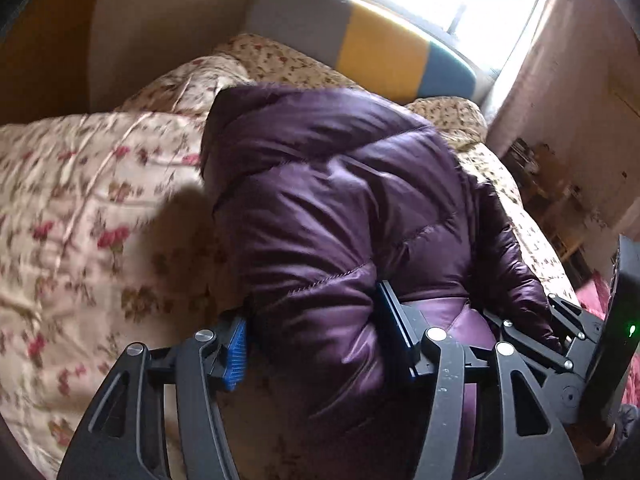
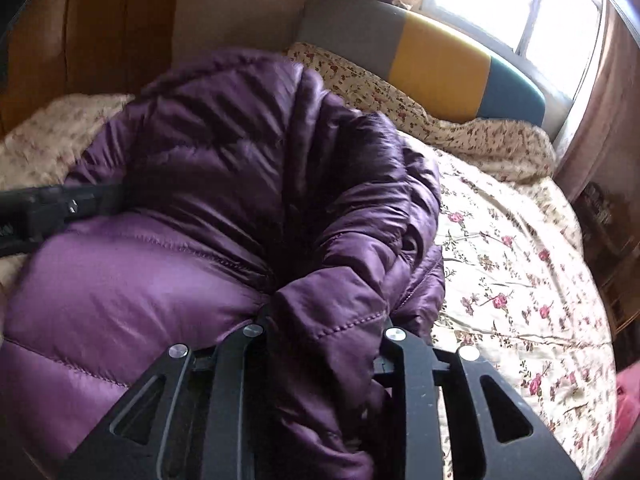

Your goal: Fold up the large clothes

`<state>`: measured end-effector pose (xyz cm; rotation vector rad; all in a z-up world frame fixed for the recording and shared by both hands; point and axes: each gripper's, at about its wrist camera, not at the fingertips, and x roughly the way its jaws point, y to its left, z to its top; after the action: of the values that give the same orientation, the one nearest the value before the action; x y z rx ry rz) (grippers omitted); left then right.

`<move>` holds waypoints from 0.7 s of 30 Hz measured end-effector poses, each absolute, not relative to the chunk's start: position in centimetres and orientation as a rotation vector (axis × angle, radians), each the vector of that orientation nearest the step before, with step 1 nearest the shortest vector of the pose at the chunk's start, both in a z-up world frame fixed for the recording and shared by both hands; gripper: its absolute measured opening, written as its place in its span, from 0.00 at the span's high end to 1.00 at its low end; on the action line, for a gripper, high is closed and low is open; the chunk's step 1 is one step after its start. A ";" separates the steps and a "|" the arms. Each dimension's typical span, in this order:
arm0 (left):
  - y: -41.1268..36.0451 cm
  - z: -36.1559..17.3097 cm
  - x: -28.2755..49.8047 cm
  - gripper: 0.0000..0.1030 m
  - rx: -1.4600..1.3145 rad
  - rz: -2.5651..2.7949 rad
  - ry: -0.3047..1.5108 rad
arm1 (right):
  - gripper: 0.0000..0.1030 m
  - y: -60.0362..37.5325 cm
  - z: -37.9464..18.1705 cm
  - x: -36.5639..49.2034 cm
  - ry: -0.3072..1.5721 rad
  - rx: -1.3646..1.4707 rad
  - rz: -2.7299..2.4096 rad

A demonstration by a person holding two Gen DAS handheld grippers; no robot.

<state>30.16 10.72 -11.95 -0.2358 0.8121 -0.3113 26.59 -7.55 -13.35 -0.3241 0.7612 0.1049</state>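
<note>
Left gripper (image 1: pixel 316 344): jaws stand about half open, a thick fold of the glossy purple quilted down jacket (image 1: pixel 332 200) bulging between them; the blue ribbed pad (image 1: pixel 236 354) appears clear of the fabric. Right gripper (image 2: pixel 324 344): jaws narrow, clamped on a bunched jacket fold. Ahead of both jaws the jacket lies heaped on the cream floral bedspread (image 2: pixel 512 280).

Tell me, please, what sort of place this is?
Most likely a bedroom: a floral quilt covers a bed, a padded headboard stands behind it, and a curtained window sits beyond.
</note>
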 end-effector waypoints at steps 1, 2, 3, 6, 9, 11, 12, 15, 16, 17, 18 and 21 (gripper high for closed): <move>10.3 -12.3 29.9 0.44 -0.228 -0.297 0.798 | 0.77 -7.6 -13.9 26.3 0.749 -0.337 0.095; 9.8 -12.6 29.7 0.44 -0.209 -0.277 0.786 | 0.77 -7.6 -14.3 26.2 0.735 -0.341 0.086; 9.2 -12.6 29.6 0.44 -0.196 -0.258 0.777 | 0.77 -7.7 -14.4 25.9 0.727 -0.340 0.082; 9.2 -12.5 29.5 0.43 -0.204 -0.224 0.771 | 0.75 -7.8 -14.1 25.0 0.721 -0.321 0.081; 9.1 -11.1 28.9 0.36 -0.195 -0.181 0.768 | 0.70 -7.5 -12.8 23.7 0.725 -0.303 0.067; 9.2 -9.9 28.5 0.32 -0.177 -0.142 0.759 | 0.62 -7.9 -12.0 24.0 0.735 -0.281 0.052; 9.2 -9.4 28.3 0.32 -0.167 -0.131 0.750 | 0.57 -8.0 -11.5 23.9 0.739 -0.272 0.045; 9.1 -8.2 27.8 0.29 -0.147 -0.111 0.725 | 0.47 -8.1 -10.2 23.8 0.748 -0.253 0.016; 9.1 -7.7 27.7 0.29 -0.141 -0.109 0.710 | 0.44 -8.1 -9.7 23.8 0.743 -0.255 -0.001; 9.1 -7.3 27.7 0.29 -0.129 -0.097 0.695 | 0.44 -8.1 -9.1 23.7 0.743 -0.252 -0.013; 9.2 -7.0 27.8 0.29 -0.125 -0.096 0.688 | 0.44 -8.1 -8.7 23.8 0.743 -0.248 -0.023; 9.1 -6.4 28.4 0.29 -0.123 -0.067 0.684 | 0.43 -8.1 -6.8 24.3 0.719 -0.229 -0.059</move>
<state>28.37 9.14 -6.44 -0.1225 0.6841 -0.0671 24.29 -8.13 -6.81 -0.2291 0.7190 -0.0587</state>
